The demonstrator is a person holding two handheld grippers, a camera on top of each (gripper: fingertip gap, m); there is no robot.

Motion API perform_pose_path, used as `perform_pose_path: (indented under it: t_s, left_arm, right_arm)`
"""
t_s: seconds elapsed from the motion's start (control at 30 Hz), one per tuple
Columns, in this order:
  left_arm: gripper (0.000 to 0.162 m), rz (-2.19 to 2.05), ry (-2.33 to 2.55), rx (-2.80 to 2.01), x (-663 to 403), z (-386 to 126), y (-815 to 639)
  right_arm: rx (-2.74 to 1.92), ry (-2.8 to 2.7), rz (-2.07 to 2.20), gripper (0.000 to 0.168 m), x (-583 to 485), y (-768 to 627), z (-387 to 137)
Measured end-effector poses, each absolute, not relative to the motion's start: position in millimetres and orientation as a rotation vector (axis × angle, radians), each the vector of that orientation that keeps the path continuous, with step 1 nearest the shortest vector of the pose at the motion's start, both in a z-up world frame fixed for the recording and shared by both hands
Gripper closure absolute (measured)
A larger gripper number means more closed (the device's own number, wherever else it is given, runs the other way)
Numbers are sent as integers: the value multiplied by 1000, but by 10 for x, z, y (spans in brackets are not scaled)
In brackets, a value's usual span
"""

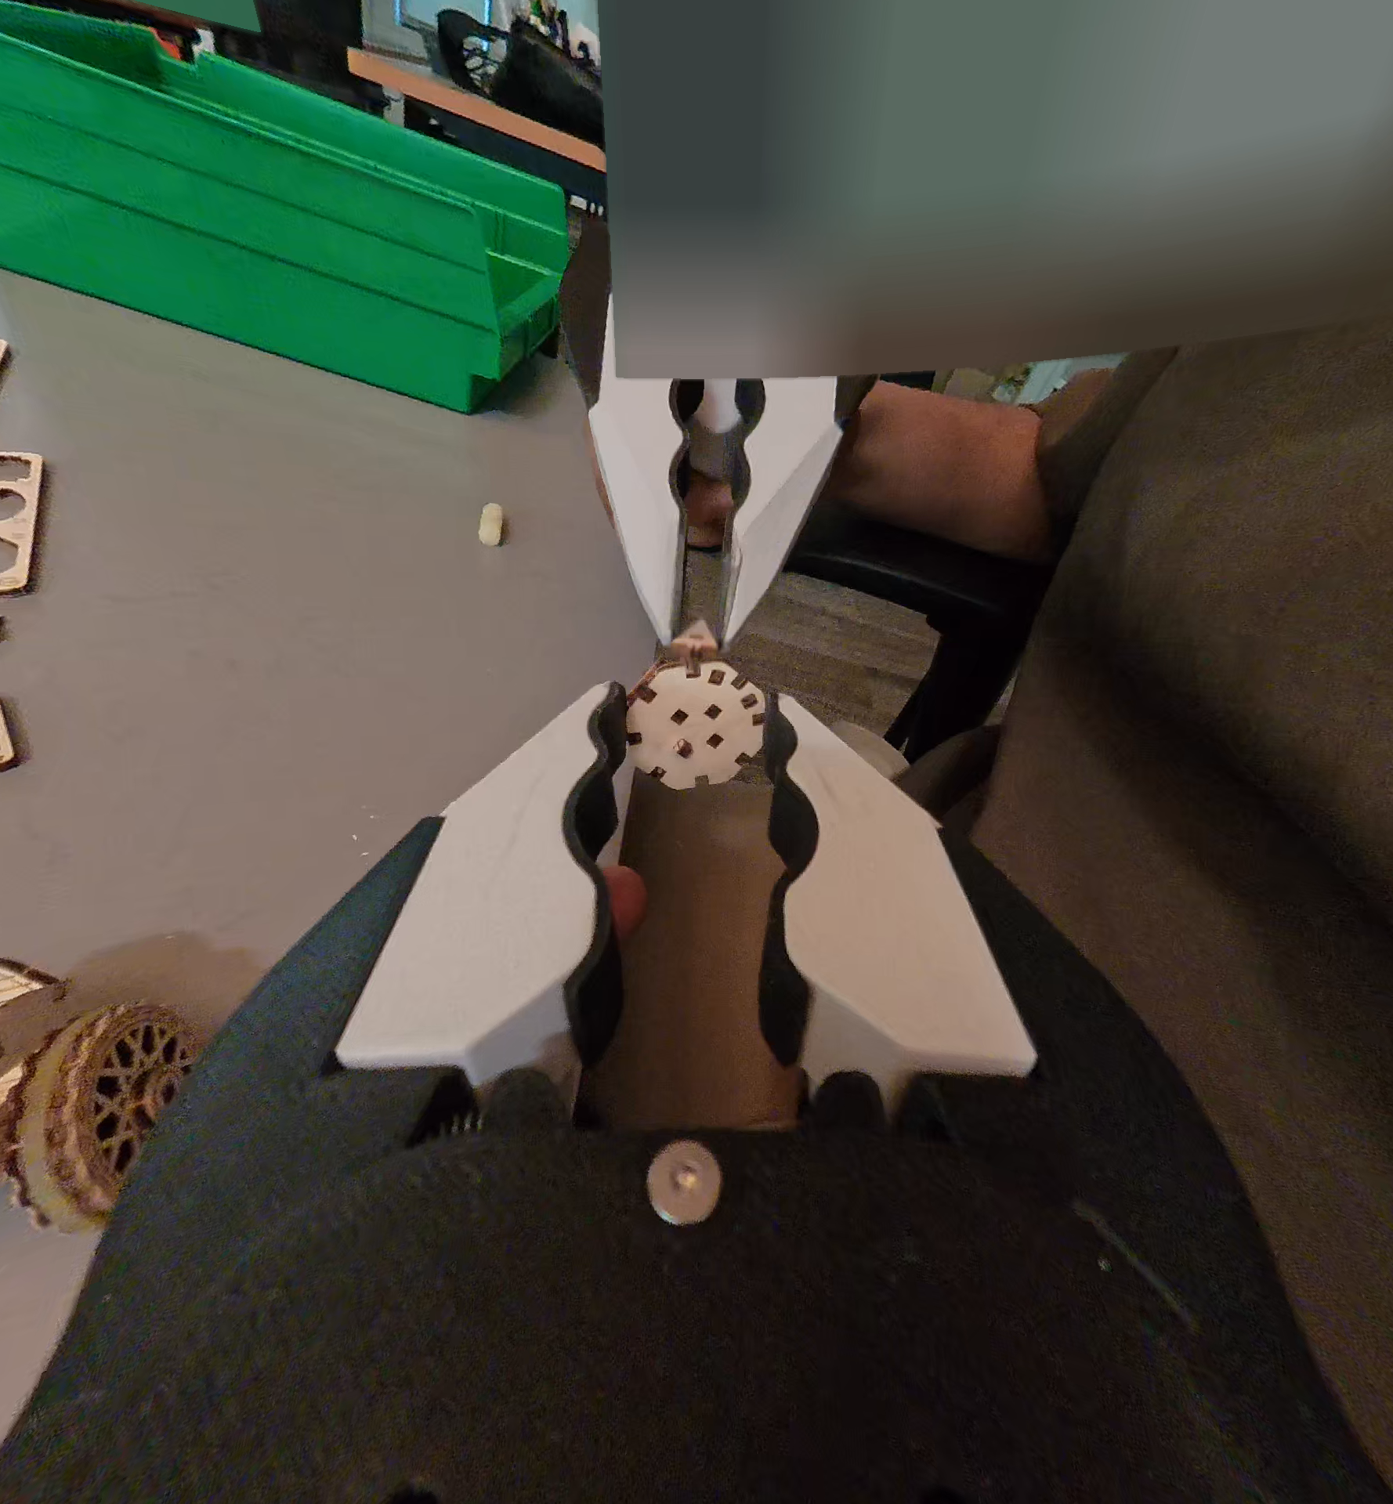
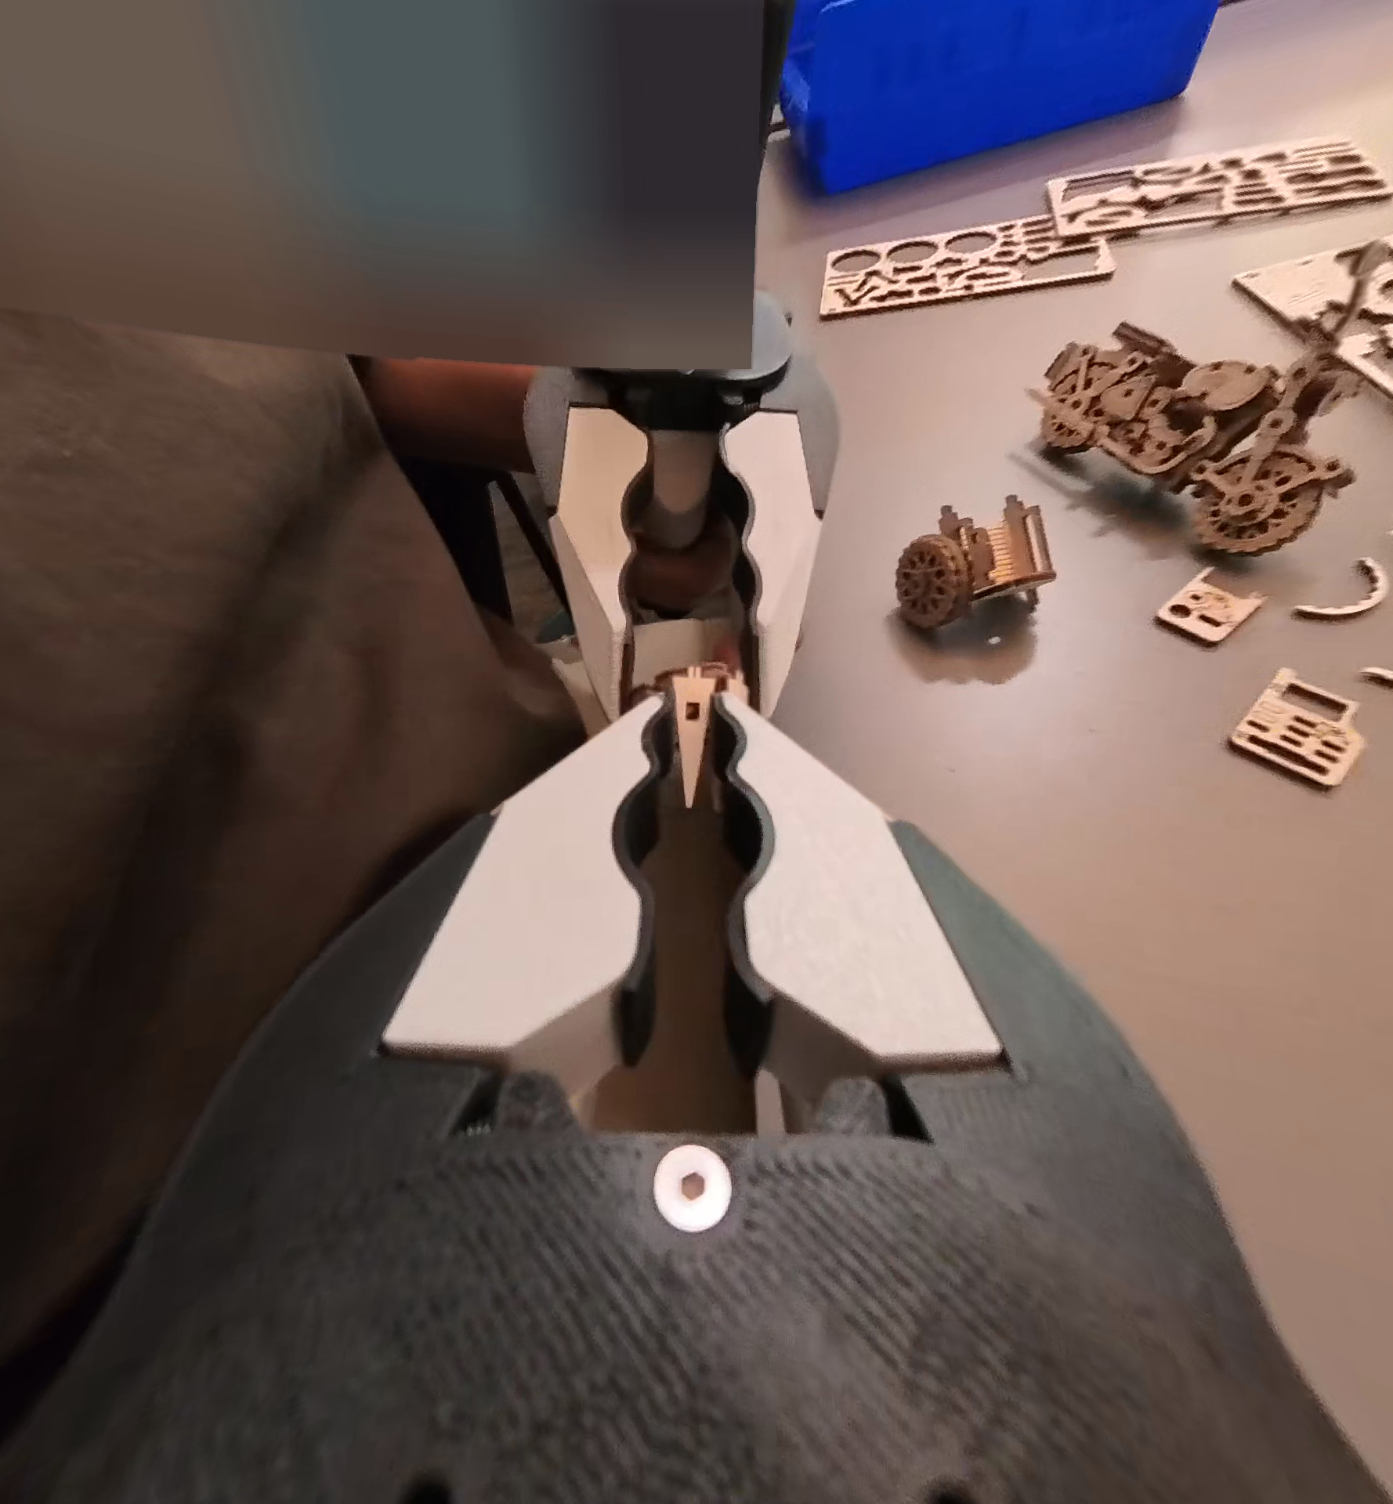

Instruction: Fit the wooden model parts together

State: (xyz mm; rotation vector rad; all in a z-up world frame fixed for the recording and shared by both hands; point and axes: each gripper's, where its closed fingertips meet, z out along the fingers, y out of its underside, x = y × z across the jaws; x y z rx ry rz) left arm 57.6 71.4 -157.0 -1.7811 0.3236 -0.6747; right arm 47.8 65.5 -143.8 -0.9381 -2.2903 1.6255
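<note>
We work over a grey surface [image 2: 1002, 895] w/ a green bin [image 1: 254, 236] at the far left and a blue bin [image 2: 994, 89] at the far right. Between them lie cut-out wooden sheets [image 2: 962, 273], a built wooden motorbike [image 2: 1190, 439], a wheel sub-assembly [image 2: 974, 561] and small loose bits. Our left hand-held gripper [image 1: 697, 732] is at medium opening, its tips closed on a pale notched disc [image 1: 693, 724], held off the surface edge, face toward the left camera. Our right hand-held gripper [image 2: 692, 716] is narrow, pinching a slim tapered wooden wedge [image 2: 689, 753]. The key relation: the two grippers meet tip to tip, head-on, so in the left view the wedge's blunt end sits just above the disc's top rim, touching or nearly so; we can't tell which. The wedge's long axis runs along the right fingers, pointing back toward the right camera w/ the wider end forward at the disc. Right gripper is the one to drive, since left only braces. We judge the next move needs the wedge end lined up w/ one rim notch, then pushed straight along its axis; any tilt could snap thin ply. Writing: some sheets carry small printed marks, too small to read; no brand visible.
</note>
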Motion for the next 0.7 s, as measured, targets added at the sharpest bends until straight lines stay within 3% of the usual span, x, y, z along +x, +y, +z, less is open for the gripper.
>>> perform_pose_path:
  t_s: [0.7]
  left_arm:
    - [132,-750,371,-1754,707,-1527,654]
  right_arm:
    - [-862,-2334,1678,162,581,592,-1411]
